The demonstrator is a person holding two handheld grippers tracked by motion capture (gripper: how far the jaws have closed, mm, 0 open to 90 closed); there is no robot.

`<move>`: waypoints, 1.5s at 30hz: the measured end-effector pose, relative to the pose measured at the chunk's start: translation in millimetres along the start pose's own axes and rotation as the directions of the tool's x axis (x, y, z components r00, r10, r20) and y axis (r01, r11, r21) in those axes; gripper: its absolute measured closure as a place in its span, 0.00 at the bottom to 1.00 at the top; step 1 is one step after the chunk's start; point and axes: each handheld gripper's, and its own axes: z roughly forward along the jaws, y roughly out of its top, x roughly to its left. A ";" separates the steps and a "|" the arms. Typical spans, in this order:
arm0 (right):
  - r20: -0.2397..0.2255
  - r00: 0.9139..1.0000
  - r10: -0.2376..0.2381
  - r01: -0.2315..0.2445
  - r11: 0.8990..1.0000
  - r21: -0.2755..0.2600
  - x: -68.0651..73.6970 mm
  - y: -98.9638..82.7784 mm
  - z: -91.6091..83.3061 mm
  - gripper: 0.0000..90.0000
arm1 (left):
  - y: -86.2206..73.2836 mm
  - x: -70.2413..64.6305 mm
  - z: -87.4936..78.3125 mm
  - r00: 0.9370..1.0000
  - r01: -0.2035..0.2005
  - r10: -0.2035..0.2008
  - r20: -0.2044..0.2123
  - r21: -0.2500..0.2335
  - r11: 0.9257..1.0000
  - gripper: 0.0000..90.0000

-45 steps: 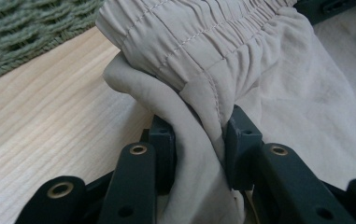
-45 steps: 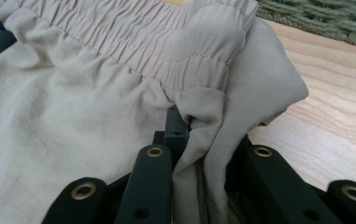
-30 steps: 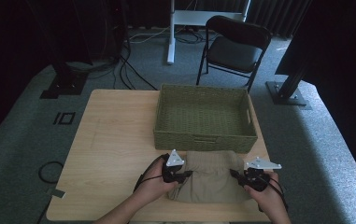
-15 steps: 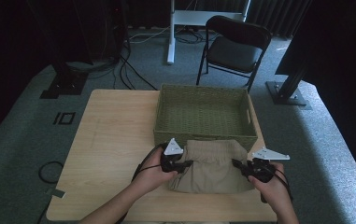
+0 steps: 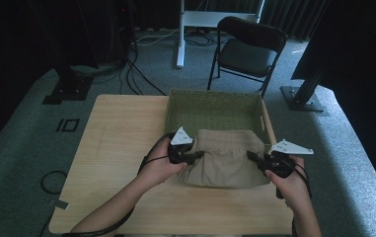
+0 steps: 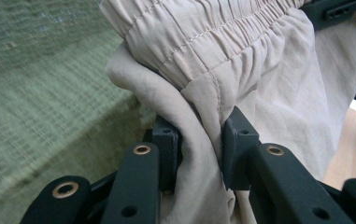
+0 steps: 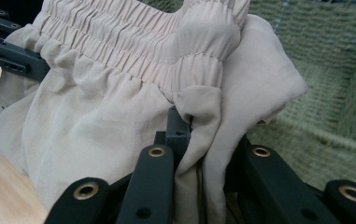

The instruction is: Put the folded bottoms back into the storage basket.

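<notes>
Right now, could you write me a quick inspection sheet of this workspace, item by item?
Surface: light wooden table, bare at its left half.
Job's things: folded beige fabric garment with elastic waistband, held at both ends, its far edge at the rim of the green woven rectangular basket.
Clutter: nothing seen on the table.
Grippers: left gripper and right gripper both shut on the garment; fabric is pinched between the fingers in each gripper view.
Cables: black cable trails from the left gripper; more cables on the floor.
Surroundings: black folding chair, grey carpet.
</notes>
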 end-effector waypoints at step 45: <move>-0.032 0.996 0.079 -0.082 0.992 -0.095 -58.6 105.1 59.1 0.88 | 79.0 93.0 25.6 0.994 0.077 -0.088 -0.067 -0.160 0.984 0.83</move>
